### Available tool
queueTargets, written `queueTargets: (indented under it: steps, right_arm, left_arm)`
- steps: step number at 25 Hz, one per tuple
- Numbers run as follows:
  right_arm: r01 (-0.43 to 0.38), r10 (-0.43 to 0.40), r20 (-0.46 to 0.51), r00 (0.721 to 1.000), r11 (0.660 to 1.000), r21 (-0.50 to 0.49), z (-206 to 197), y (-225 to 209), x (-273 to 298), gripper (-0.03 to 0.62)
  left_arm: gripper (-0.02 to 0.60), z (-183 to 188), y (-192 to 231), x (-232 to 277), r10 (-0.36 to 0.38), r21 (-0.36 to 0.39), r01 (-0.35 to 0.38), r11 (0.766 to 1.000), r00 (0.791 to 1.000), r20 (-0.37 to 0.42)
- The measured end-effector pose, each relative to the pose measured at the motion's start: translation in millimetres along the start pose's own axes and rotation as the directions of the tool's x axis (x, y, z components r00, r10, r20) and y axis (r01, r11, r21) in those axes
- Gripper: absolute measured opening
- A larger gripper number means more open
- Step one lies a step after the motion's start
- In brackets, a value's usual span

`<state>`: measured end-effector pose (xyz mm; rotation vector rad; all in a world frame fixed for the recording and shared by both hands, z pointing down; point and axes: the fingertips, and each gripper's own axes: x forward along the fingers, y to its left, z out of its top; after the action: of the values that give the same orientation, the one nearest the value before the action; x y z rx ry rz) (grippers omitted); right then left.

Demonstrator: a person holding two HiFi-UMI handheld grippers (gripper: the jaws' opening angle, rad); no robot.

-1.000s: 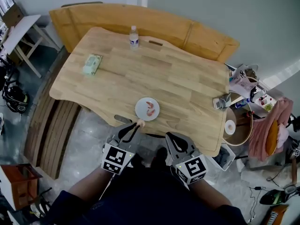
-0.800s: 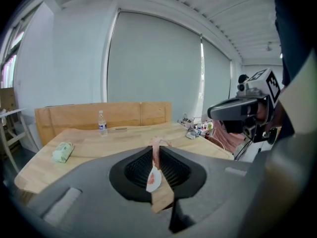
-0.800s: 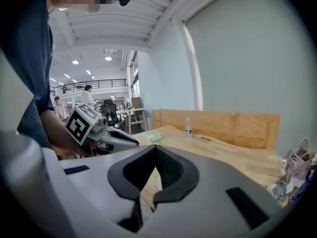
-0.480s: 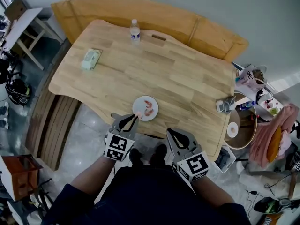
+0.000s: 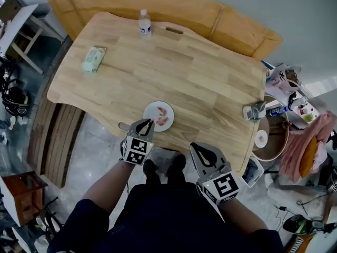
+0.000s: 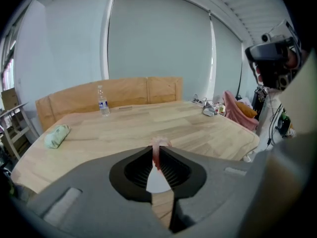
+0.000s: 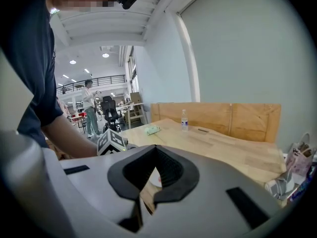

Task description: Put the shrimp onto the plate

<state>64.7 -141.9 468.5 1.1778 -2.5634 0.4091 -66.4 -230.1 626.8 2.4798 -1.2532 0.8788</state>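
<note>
A white plate lies near the front edge of the wooden table, with two pink shrimp on it. My left gripper reaches over the plate's near rim, shut on another pink shrimp that sticks up between its jaws. In the left gripper view the plate shows white through the gap below the jaws. My right gripper hangs off the table's front edge, right of the plate, shut with nothing in it. The right gripper view shows its jaws meeting at the tip.
A water bottle stands at the table's far edge and a green packet lies at the far left. A grey object sits at the right edge. A wooden bench runs behind the table, and a cluttered round side table stands at the right.
My left gripper has moved forward with the shrimp, from just short of the table's edge to over the plate's near rim. The right gripper stays back, shut.
</note>
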Motion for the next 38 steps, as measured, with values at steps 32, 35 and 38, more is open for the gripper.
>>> queueTargets:
  steps: [32,35,38]
  right_arm:
    - [0.045,-0.042,-0.091,0.995,0.998,0.033,-35.6,-14.7,-27.3,0.009]
    - [0.044,-0.041,-0.091,0.995,0.999,0.027,-36.5,-14.8,-29.4,0.009]
    - [0.042,-0.040,-0.092,0.995,0.999,0.018,-36.4,-13.9,-30.8,0.009]
  left_arm:
    - [0.046,-80.1,18.8,99.7,0.055,0.142,-0.014,0.990,0.956,-0.288]
    - [0.046,-82.1,18.3,101.0,0.065,0.152,-0.022,0.988,0.955,-0.290]
    - [0.046,-82.0,18.4,101.3,0.067,0.156,-0.023,0.987,0.956,-0.286]
